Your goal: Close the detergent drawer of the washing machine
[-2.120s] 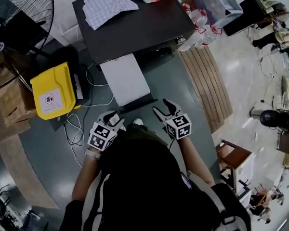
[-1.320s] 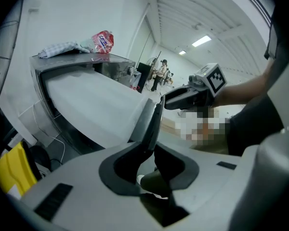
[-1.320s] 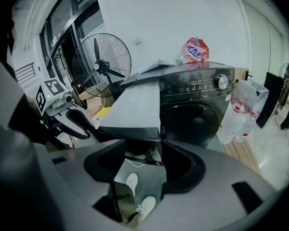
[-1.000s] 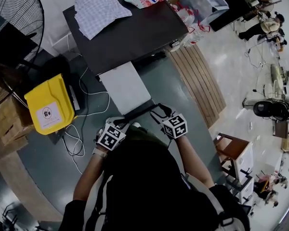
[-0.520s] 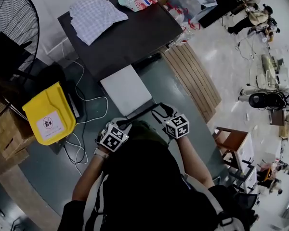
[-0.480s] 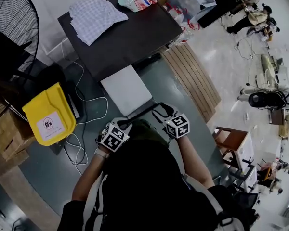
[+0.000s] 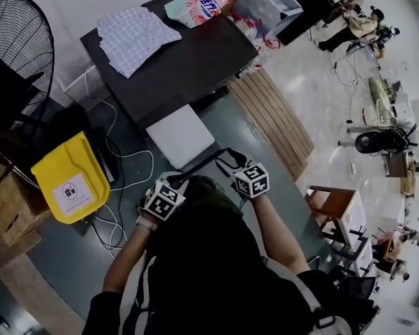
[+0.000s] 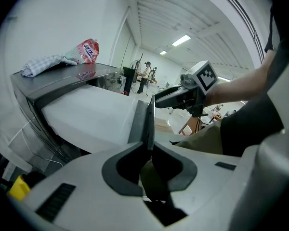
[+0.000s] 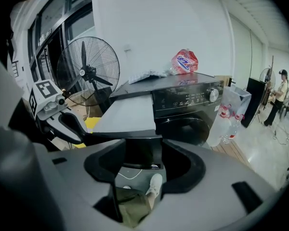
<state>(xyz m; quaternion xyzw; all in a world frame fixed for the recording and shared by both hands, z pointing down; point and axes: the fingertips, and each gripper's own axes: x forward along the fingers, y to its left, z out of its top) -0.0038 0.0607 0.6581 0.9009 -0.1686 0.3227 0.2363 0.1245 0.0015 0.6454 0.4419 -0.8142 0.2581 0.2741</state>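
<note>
The washing machine (image 7: 174,54) has a black top, and its pale drawer (image 7: 180,132) stands pulled far out toward me. A dark front panel (image 7: 199,163) ends the drawer. My left gripper (image 7: 174,181) sits at the panel's left end. In the left gripper view the panel's edge (image 8: 148,121) runs between the jaws, which have just been closing on it. My right gripper (image 7: 228,161) holds the panel's right end, and the panel (image 9: 135,137) fills the gap between its jaws. Each gripper shows in the other's view: the right gripper (image 8: 159,97) and the left gripper (image 9: 70,124).
A checked cloth (image 7: 136,37) and a detergent bag (image 7: 199,5) lie on the machine's top. A yellow bin (image 7: 70,179) and cables are on the floor at left, with a standing fan (image 7: 17,40) behind. A wooden pallet (image 7: 272,121) lies to the right. People stand far off.
Two seconds ago both grippers stood just off the panel; now both are on it. Over the last second they shifted only slightly, and the drawer stays pulled out.
</note>
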